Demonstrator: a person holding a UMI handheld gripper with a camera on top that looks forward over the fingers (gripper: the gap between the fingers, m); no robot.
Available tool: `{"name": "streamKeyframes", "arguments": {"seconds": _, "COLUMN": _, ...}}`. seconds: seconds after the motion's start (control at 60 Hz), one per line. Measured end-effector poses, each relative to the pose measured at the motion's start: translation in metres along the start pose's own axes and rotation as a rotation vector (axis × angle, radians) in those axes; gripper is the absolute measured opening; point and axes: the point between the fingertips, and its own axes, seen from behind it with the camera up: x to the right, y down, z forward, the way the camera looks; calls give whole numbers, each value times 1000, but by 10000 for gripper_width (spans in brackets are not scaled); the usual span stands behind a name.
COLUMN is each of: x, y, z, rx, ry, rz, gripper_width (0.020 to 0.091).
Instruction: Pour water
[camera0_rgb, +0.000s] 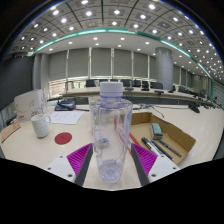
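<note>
Pale table (60, 140) with cup (41, 125), box (165, 140), bottle (111, 135)

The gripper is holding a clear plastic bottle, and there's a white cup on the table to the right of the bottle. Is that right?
Almost. The gripper does hold the clear bottle between its fingers, but the white cup stands on the table to the left of the bottle, not the right. On the right lies a cardboard box. The gripper view shows this.

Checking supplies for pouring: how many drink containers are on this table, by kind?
Clear plastic water bottle with white cap, between the gripper fingers: 1
White ceramic mug: 1
Total: 2
</note>
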Motion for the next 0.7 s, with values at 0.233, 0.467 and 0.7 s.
{"name": "streamKeyframes", "arguments": {"seconds": 0.233, "x": -2, "y": 2, "z": 5, "rx": 19, "ry": -11, "rz": 2, "gripper_width": 426}}
{"name": "streamKeyframes", "arguments": {"seconds": 0.467, "x": -4, "y": -15, "z": -2, "rx": 26, "ry": 35, "rz": -32, "gripper_width": 354}}
{"name": "streamKeyframes", "arguments": {"seconds": 0.7, "x": -22, "y": -80, "z": -3, "rx": 53, "ry": 161, "rz": -254, "gripper_width": 355}}
